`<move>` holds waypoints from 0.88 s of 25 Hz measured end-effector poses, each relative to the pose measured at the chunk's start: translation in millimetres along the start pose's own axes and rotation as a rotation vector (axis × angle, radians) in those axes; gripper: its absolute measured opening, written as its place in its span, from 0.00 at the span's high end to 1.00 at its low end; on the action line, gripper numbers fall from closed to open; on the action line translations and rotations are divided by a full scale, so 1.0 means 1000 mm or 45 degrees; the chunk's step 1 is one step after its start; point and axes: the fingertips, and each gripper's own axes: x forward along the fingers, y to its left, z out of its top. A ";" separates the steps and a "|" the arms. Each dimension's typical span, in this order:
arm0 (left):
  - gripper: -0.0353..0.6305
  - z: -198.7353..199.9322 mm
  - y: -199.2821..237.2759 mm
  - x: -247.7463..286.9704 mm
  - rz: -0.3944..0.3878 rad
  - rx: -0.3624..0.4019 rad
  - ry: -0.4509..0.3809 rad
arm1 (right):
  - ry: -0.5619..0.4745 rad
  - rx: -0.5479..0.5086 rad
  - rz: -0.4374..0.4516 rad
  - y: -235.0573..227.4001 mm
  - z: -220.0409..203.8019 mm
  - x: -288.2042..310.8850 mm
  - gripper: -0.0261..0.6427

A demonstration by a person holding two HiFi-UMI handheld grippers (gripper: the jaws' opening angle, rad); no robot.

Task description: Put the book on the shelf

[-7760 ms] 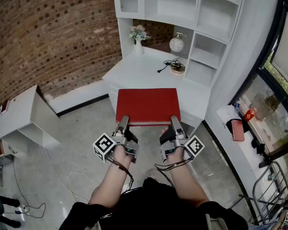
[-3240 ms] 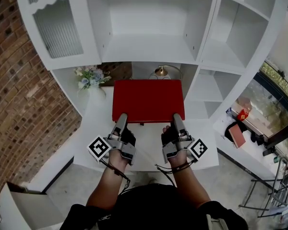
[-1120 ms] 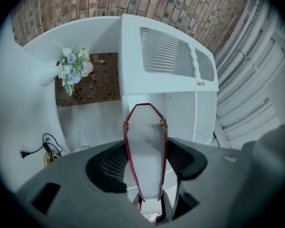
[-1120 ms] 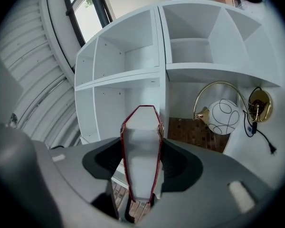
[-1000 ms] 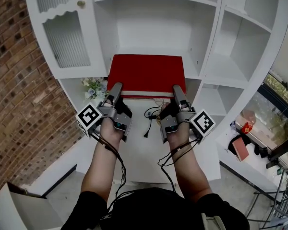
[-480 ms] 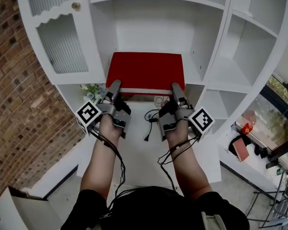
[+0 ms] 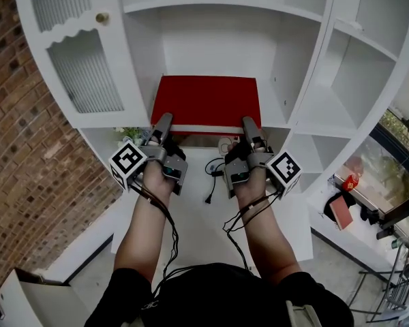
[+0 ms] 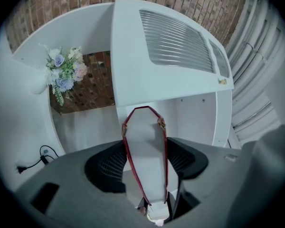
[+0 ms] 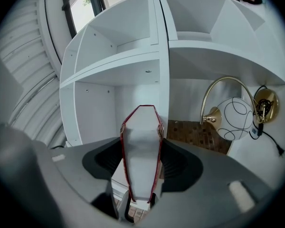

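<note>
The red book (image 7: 206,101) lies flat in the middle of the head view, pushed into the big middle space of the white shelf (image 7: 211,43), with its near edge sticking out at the front. The left gripper (image 7: 163,122) holds the lower left corner of the book, and its jaws are just starting to open with the book between them. The right gripper (image 7: 248,125) holds the lower right corner, its jaws pressed on the two red covers with the white pages between.
</note>
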 end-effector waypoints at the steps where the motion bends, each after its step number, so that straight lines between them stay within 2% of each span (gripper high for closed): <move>1: 0.53 0.001 0.000 0.002 0.007 0.007 -0.003 | -0.002 0.005 -0.006 0.001 0.000 0.002 0.58; 14: 0.50 0.007 -0.003 0.015 0.069 0.053 -0.036 | -0.032 0.043 -0.076 -0.001 0.008 0.016 0.56; 18: 0.50 0.008 -0.002 0.016 0.090 0.046 -0.050 | -0.022 0.041 -0.142 -0.001 0.009 0.018 0.56; 22: 0.50 0.010 0.000 0.018 0.151 0.040 -0.056 | -0.020 0.050 -0.217 -0.004 0.009 0.021 0.56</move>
